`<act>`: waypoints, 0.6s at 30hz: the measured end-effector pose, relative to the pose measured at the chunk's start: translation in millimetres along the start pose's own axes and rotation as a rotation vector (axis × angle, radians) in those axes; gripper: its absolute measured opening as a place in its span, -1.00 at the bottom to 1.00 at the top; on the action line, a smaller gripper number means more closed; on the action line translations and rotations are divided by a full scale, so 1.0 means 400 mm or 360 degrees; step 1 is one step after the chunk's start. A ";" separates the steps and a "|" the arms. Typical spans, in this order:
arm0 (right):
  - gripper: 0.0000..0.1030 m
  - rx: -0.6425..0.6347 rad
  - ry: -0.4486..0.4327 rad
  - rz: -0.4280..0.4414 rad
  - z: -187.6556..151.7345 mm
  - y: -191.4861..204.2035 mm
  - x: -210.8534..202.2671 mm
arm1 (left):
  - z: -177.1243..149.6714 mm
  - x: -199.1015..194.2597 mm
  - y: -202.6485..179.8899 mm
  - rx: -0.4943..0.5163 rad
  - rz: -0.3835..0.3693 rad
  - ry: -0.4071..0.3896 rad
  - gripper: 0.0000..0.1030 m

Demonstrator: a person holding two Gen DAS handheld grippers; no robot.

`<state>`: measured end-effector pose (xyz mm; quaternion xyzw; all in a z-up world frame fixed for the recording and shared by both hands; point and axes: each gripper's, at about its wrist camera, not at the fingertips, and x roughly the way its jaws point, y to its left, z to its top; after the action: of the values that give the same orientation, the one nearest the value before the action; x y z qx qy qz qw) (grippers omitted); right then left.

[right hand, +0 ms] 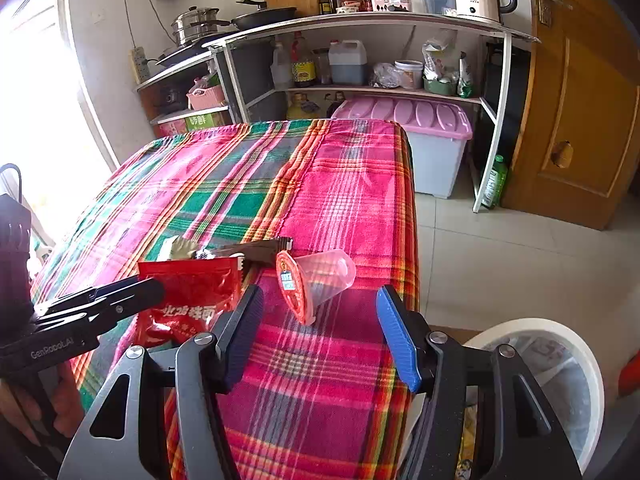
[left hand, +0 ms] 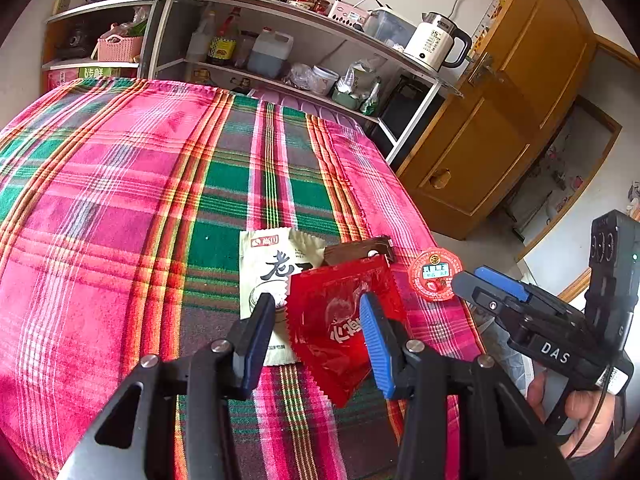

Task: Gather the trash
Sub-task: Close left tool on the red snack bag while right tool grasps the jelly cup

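On the plaid tablecloth [left hand: 120, 200] lie a red snack packet [left hand: 332, 320], a white packet [left hand: 260, 268] partly under it, and a brown wrapper [left hand: 360, 250] behind them. My left gripper [left hand: 318, 320] is open and straddles the red packet, its pads clear of it. A clear plastic cup with a red lid [right hand: 316, 280] lies on its side near the table's right edge. My right gripper [right hand: 318, 312] is open just short of the cup, which sits ahead between the fingertips. The right gripper [left hand: 470, 280] also shows beside the cup [left hand: 435, 278] in the left wrist view.
A white bin with a clear liner [right hand: 560, 328] stands on the floor below the table's right edge. Behind the table are kitchen shelves [right hand: 360, 24], a pink-lidded storage box [right hand: 420, 120] and a wooden door [right hand: 580, 120]. A person's hand [left hand: 580, 408] grips the right gripper's handle.
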<state>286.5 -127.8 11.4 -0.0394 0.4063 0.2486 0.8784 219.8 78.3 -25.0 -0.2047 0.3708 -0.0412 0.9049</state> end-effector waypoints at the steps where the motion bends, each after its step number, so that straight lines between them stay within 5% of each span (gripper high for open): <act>1: 0.16 -0.0010 0.0013 -0.0003 0.004 -0.002 0.011 | 0.000 0.000 -0.002 0.0008 -0.0006 -0.0001 -0.12; 12: 0.15 -0.0084 0.0069 0.0052 0.030 0.008 0.090 | 0.002 0.003 -0.007 0.0027 -0.0039 0.0001 -0.12; 18: -0.01 -0.0006 0.0074 0.0095 0.029 -0.006 0.088 | 0.003 0.007 -0.005 0.0021 -0.0031 0.0009 -0.49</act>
<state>314.9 -112.7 -7.1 -0.0347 0.4270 0.2744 0.8609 222.8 76.5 -25.1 -0.2022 0.3709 -0.0532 0.9048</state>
